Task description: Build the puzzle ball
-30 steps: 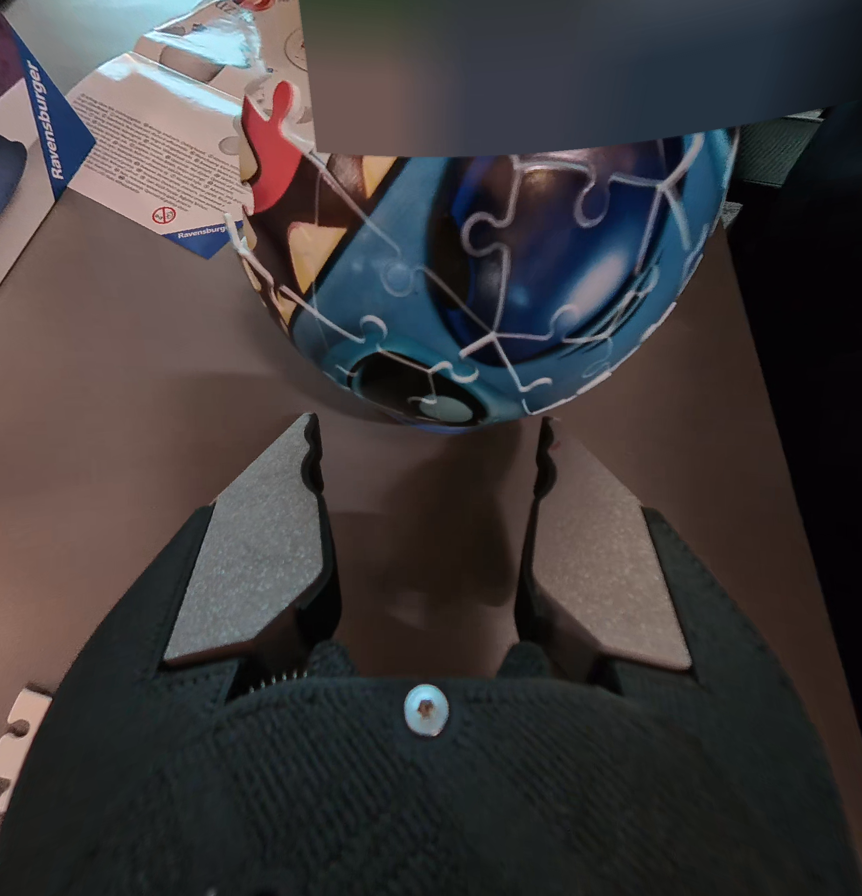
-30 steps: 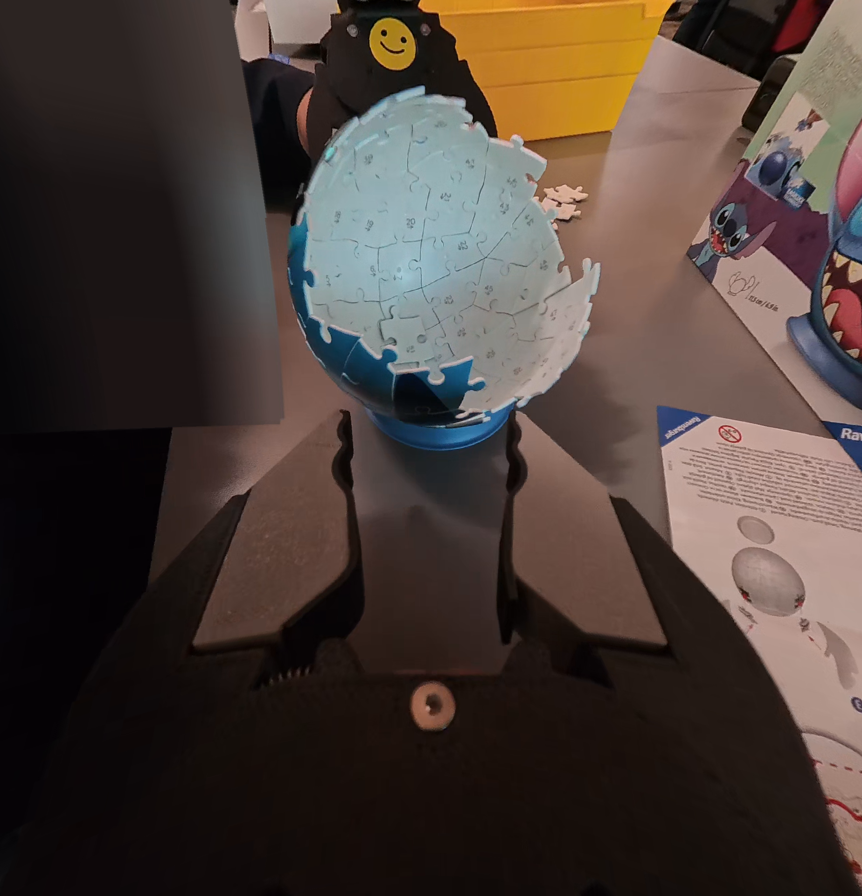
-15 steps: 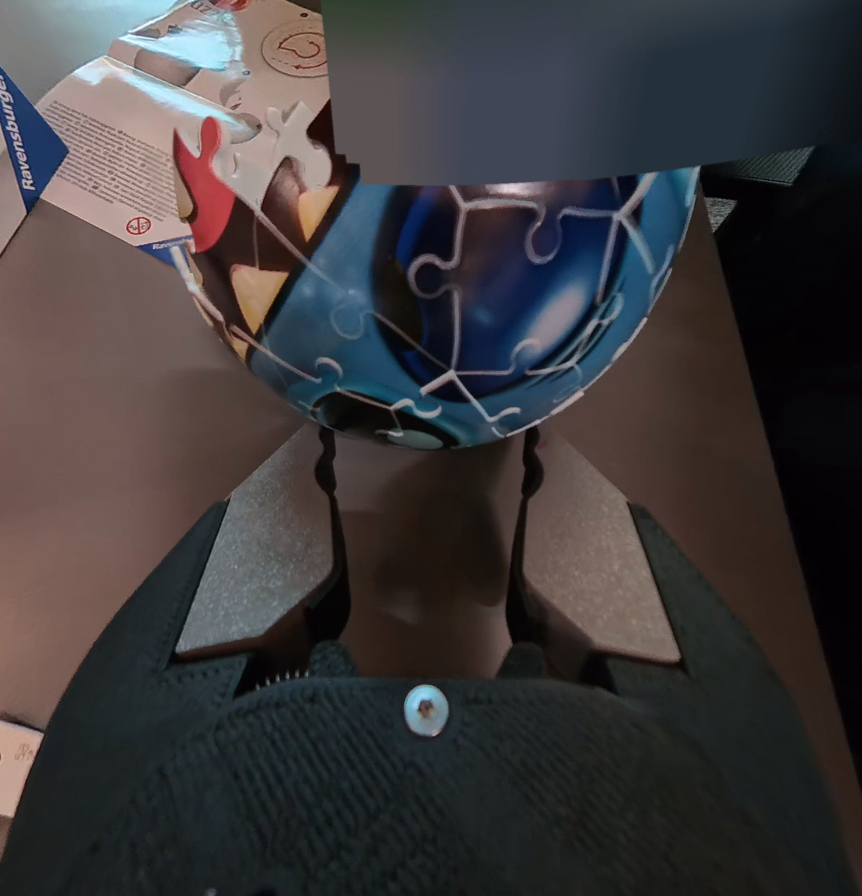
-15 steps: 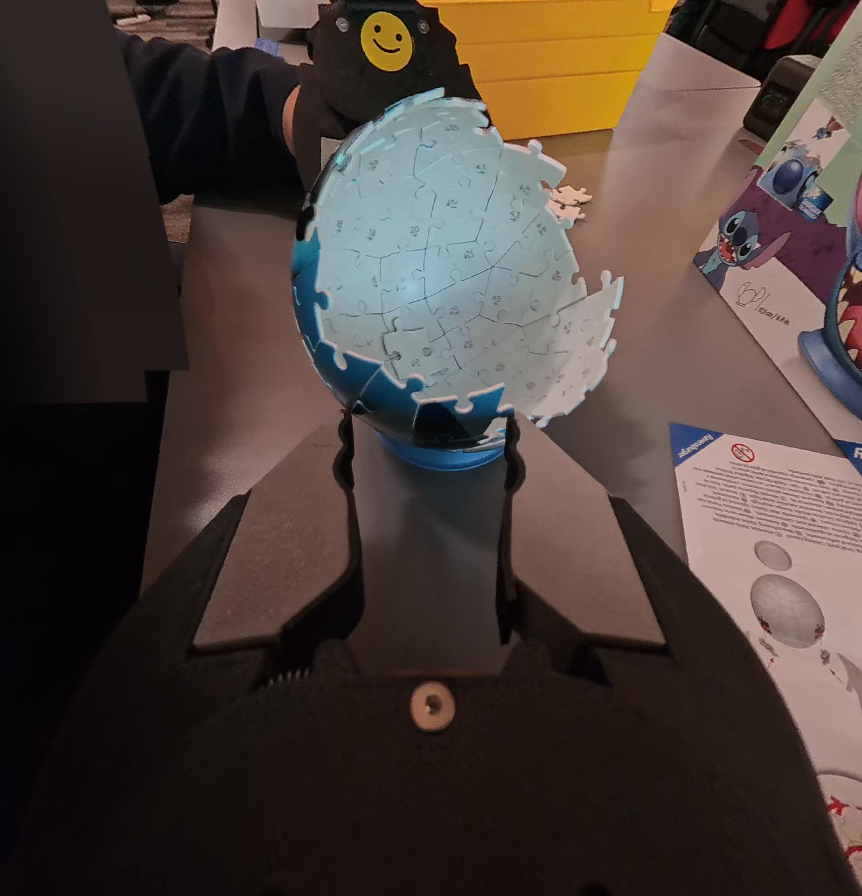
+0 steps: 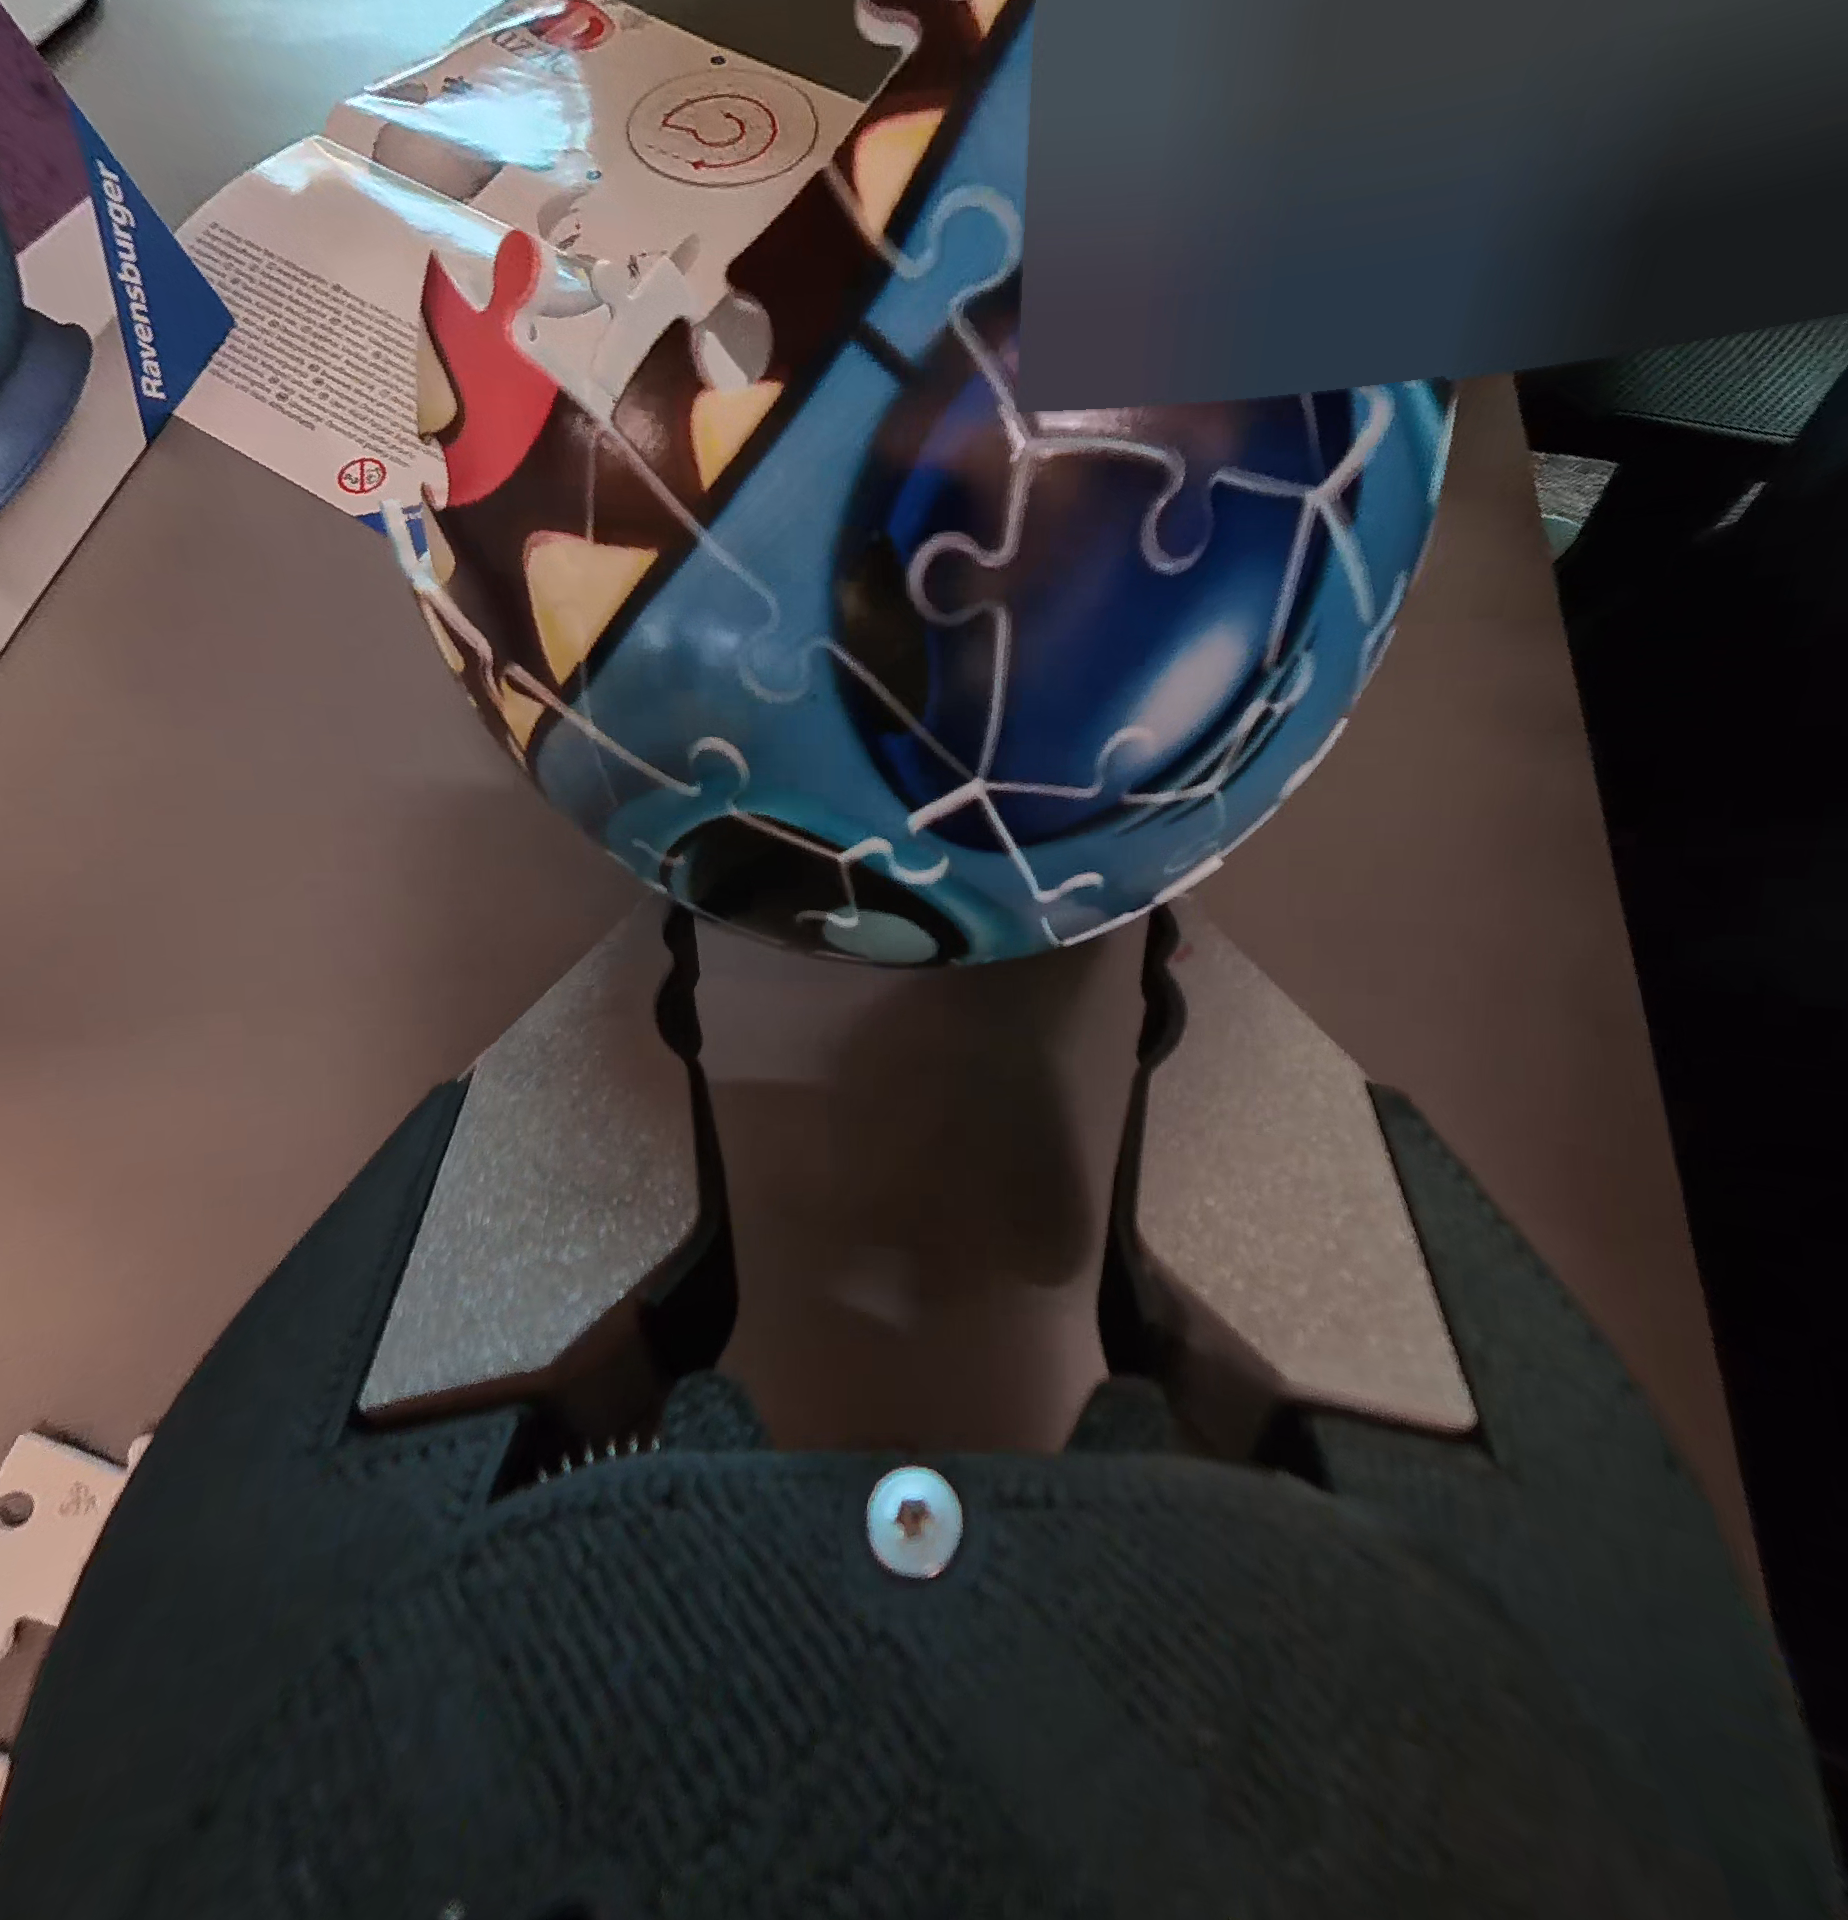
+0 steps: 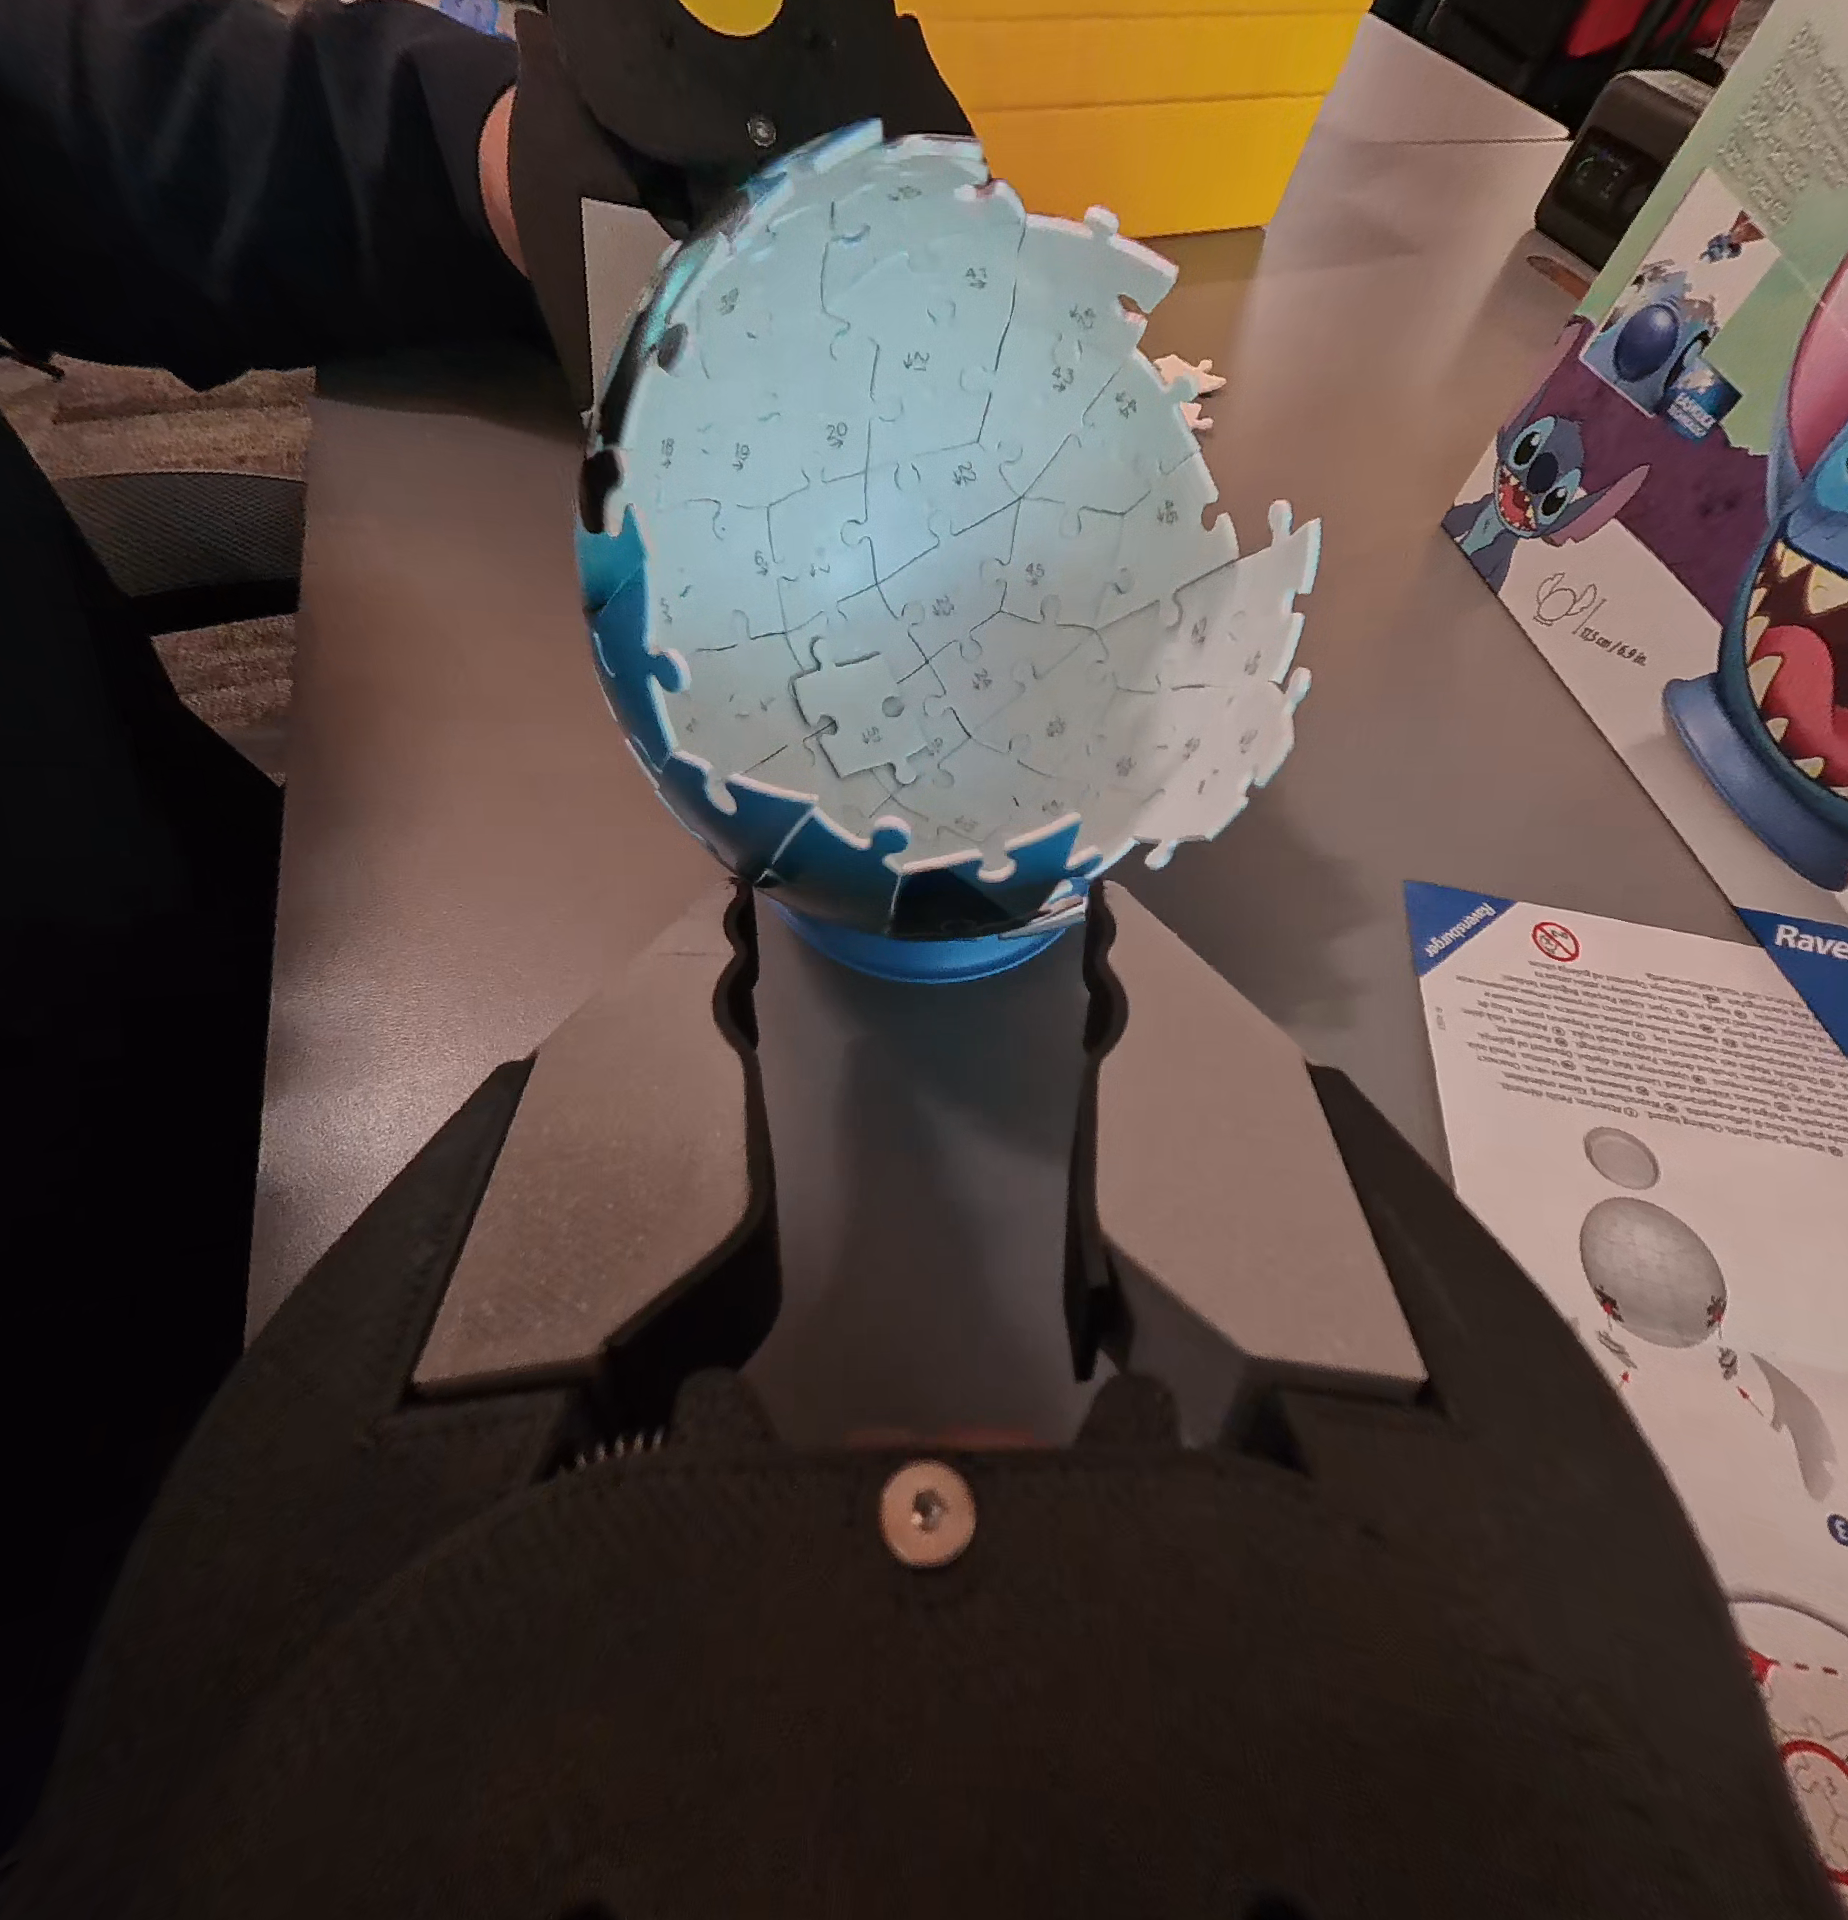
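The half-built puzzle ball stands on a blue stand (image 6: 925,951) on the grey table (image 6: 432,831). The right wrist view looks into the ball's pale blue, numbered inside (image 6: 930,540). The left wrist view shows its printed blue and dark outside (image 5: 1003,644), with a red piece (image 5: 484,384) at its left rim. My left gripper (image 5: 915,956) is open and empty, its tips just under the ball's near side. My right gripper (image 6: 918,925) is open and empty, its tips on either side of the stand and the ball's underside. The left gripper (image 6: 733,94) shows behind the ball.
An instruction sheet (image 6: 1678,1143) lies to the right of the ball and shows in the left wrist view (image 5: 307,343). The puzzle box (image 6: 1678,468) stands at the far right. A yellow bin (image 6: 1128,104) is at the back. Loose pieces (image 5: 26,1538) lie by my left gripper. The tips of one gripper are about 9 cm away from the tips of the other. My left tips are roughly 9 cm from the red piece (image 5: 484,384).
Both grippers have moved in toward the ball, which now fills more of each view. Neither has closed on anything.
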Action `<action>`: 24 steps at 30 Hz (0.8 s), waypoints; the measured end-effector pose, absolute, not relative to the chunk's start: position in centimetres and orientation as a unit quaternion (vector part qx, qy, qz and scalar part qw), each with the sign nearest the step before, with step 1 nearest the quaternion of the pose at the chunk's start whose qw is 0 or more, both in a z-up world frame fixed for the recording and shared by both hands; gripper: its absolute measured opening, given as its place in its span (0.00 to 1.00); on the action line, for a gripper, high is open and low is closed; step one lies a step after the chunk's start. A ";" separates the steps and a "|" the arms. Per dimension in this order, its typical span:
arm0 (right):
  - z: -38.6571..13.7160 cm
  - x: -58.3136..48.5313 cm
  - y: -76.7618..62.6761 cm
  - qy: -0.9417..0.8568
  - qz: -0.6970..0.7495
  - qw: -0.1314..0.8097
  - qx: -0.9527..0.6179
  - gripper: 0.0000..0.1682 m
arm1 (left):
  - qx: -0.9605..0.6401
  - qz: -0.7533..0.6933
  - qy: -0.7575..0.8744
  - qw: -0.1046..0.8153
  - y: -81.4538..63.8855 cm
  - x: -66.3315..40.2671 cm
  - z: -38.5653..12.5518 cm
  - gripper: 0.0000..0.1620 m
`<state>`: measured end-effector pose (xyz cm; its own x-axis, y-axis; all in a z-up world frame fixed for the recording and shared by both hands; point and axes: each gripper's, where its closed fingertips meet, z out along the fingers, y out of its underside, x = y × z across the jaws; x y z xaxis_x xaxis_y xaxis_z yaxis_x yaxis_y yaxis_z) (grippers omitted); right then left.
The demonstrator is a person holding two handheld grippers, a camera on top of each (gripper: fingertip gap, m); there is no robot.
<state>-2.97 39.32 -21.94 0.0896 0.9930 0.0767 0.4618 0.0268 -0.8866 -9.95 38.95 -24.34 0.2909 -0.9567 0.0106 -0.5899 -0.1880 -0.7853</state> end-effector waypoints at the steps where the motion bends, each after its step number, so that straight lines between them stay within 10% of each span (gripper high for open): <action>1: -21.9 -3.0 39.3 -0.591 0.325 0.408 -0.616 0.35 | -0.724 -0.263 0.533 0.350 38.9 -10.0 -24.3 0.52; 24: -21.5 -2.9 39.6 -0.562 0.370 0.384 -0.632 0.40 | -0.734 -0.270 0.530 0.328 38.4 -10.4 -24.5 0.50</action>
<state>-2.86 39.56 -21.50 0.0933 0.9950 -0.0356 0.4255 -0.0722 -0.9021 -10.44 38.37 -24.50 0.2919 -0.9552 0.0484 -0.6008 -0.2226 -0.7678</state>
